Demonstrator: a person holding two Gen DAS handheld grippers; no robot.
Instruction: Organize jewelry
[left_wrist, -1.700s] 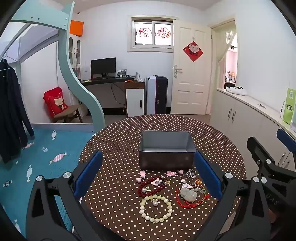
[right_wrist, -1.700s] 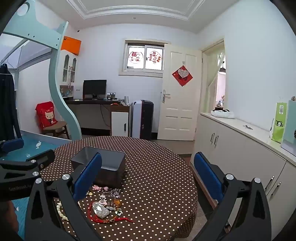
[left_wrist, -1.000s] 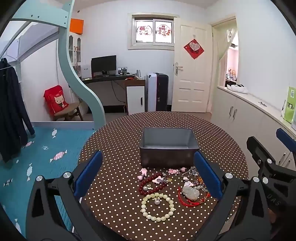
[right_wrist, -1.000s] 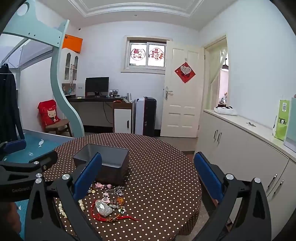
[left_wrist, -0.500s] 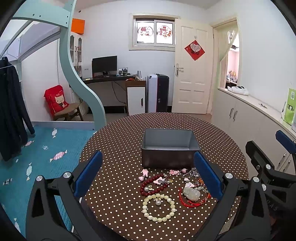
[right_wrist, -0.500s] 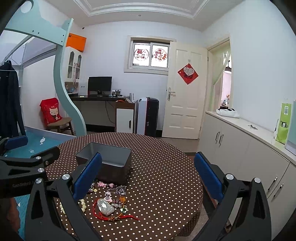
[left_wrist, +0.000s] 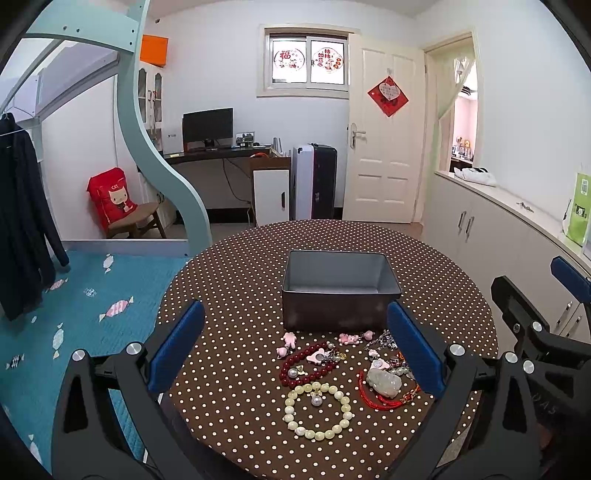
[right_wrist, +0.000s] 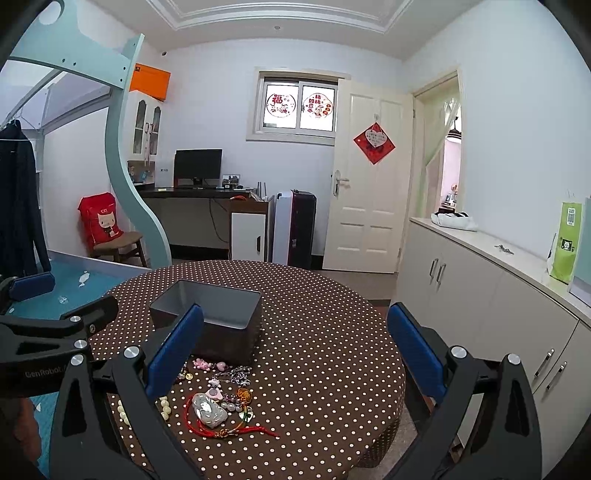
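Note:
A grey metal box (left_wrist: 338, 286) stands open on the round polka-dot table (left_wrist: 236, 280); it also shows in the right wrist view (right_wrist: 218, 314). In front of it lie a cream bead bracelet (left_wrist: 318, 410), a dark red bead bracelet (left_wrist: 308, 363), a jade pendant on red cord (left_wrist: 384, 382) (right_wrist: 208, 410), pink charms (left_wrist: 349, 338) and a small chain. My left gripper (left_wrist: 295, 350) is open and empty, above the near table edge. My right gripper (right_wrist: 295, 350) is open and empty, to the right of the jewelry.
A blue bed (left_wrist: 74, 295) lies left of the table. White cabinets (right_wrist: 480, 288) run along the right wall. A desk with a monitor (left_wrist: 208, 127), a suitcase and a door stand at the back. The left gripper's side (right_wrist: 55, 325) shows in the right wrist view.
Both grippers have drifted slightly upward and back, so the table and box sit a little lower in both views. The jewelry has not moved.

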